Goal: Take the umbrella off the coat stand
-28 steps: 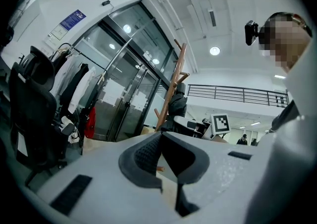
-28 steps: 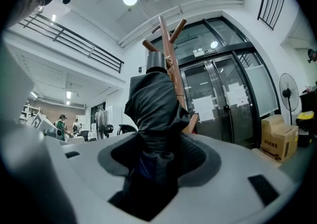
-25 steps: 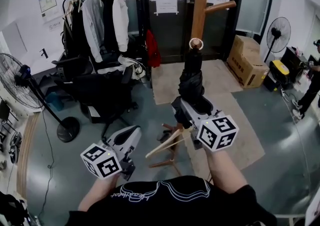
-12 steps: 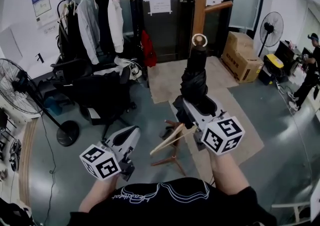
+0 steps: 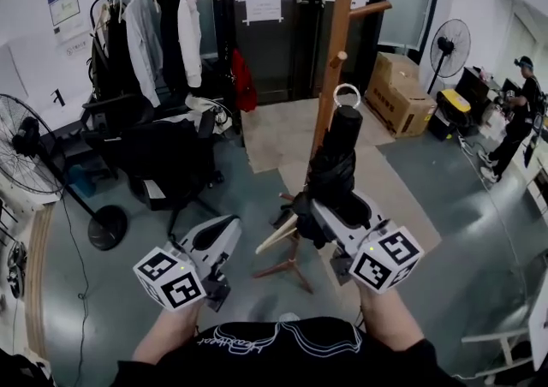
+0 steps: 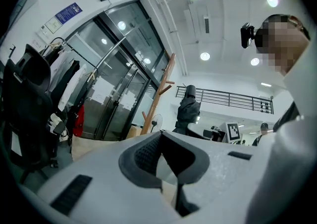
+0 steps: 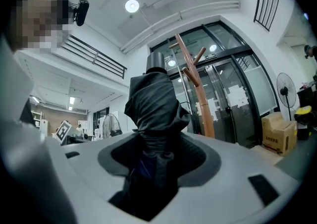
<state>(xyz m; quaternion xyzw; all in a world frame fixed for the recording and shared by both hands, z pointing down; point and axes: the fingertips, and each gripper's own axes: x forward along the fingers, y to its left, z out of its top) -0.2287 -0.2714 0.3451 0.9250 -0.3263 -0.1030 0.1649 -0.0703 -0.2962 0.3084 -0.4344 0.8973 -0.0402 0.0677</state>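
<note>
The black folded umbrella [image 5: 334, 167] stands upright in my right gripper [image 5: 325, 210], which is shut on its lower part. Its white loop [image 5: 347, 95] hangs free just right of the wooden coat stand [image 5: 330, 77], below a peg [image 5: 340, 58]. In the right gripper view the umbrella [image 7: 156, 104] fills the right gripper [image 7: 153, 168], with the stand [image 7: 195, 89] behind it. My left gripper [image 5: 228, 226] is low at the left, shut and holding nothing. The left gripper view shows its own gripper [image 6: 171, 166], the umbrella [image 6: 188, 111] and the stand [image 6: 158, 94] beyond.
A clothes rack [image 5: 163, 26] with jackets and a black office chair [image 5: 163, 154] stand at the left. A floor fan [image 5: 26, 145] is at far left. Cardboard boxes [image 5: 398, 103], another fan [image 5: 451, 38] and a person [image 5: 518, 111] are at the right. The stand's feet [image 5: 287, 265] spread on the floor.
My right gripper has drawn the umbrella toward me and to the right; its loop has come away from the stand. The left gripper has barely shifted in view.
</note>
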